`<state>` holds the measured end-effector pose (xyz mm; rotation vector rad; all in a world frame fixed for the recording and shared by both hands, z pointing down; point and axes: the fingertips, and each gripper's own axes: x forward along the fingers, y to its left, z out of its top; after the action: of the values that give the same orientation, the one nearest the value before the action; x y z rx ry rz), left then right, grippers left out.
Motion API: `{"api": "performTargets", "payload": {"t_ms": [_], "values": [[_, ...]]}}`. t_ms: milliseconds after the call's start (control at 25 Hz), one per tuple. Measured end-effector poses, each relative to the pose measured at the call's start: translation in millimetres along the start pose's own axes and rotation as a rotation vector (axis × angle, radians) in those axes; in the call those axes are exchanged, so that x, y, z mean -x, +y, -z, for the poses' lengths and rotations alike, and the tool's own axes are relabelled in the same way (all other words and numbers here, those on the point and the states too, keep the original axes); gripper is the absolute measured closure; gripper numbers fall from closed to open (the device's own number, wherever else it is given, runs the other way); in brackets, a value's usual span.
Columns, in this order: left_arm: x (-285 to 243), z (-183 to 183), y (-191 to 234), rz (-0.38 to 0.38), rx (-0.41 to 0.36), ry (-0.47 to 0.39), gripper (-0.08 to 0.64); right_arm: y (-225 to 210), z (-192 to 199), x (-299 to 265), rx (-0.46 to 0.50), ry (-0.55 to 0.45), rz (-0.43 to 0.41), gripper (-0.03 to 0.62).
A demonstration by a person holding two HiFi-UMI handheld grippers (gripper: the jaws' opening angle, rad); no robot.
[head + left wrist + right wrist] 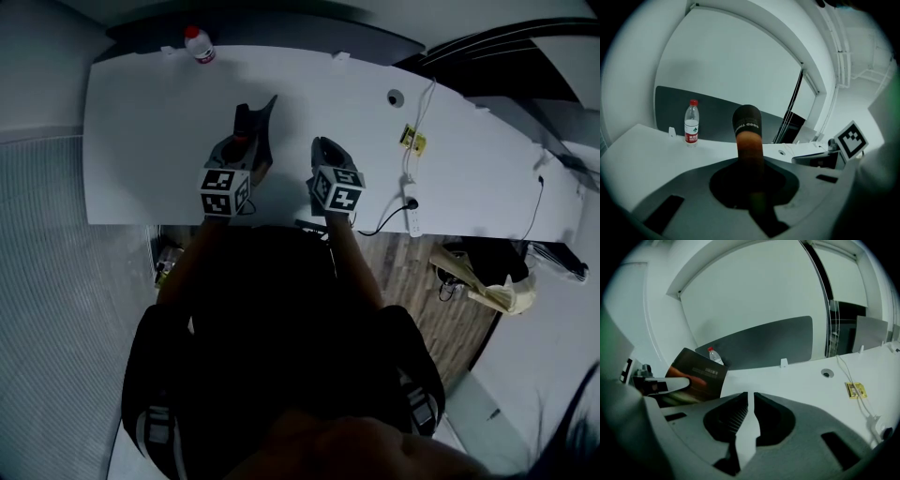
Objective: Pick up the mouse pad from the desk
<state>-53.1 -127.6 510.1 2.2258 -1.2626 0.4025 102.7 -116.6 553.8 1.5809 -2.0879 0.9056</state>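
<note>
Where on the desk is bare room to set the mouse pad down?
Bare: the left stretch of the desk, between the bottle and the left gripper holding the mouse pad; also between the right gripper and the hole. Crowded: the right side, with cable, yellow tag and power strip.

On the desk (141, 141) the bottle (199, 44) stands far back; the power strip (413, 211) lies front right.
</note>
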Motion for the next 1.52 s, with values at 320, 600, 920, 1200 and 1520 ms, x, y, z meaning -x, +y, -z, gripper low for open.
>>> {"api": "performTargets", "payload": {"t_ms": [320,600,920,1200,1520], "values": [[19.5,-12.5,3.5,-0.013,-0.013,-0.066,0.535,12.3,-29.0,20.5,0.025,-0.079,-0.003,0.571],[29.4,-25.4,1.3,-0.031,-0.032,-0.146,0.535,25.1,-48.6,38.7,0.053,-0.157,-0.012,0.58],[43.8,-34.7,-8.0,-0.046,-0.056,-0.231,0.535,34.2,-49.4,53.4,0.063,-0.209,-0.022,0.586],[52.0,-40.5,-12.7,-0.059,-0.081,-0.278,0.534,32.5,-46.3,62.5,0.071,-0.243,-0.019,0.589],[54.9,-43.2,-13.3,-0.071,-0.078,-0.279,0.535,33.8,-57.3,66.4,0.07,-0.288,-0.024,0.591]]}}
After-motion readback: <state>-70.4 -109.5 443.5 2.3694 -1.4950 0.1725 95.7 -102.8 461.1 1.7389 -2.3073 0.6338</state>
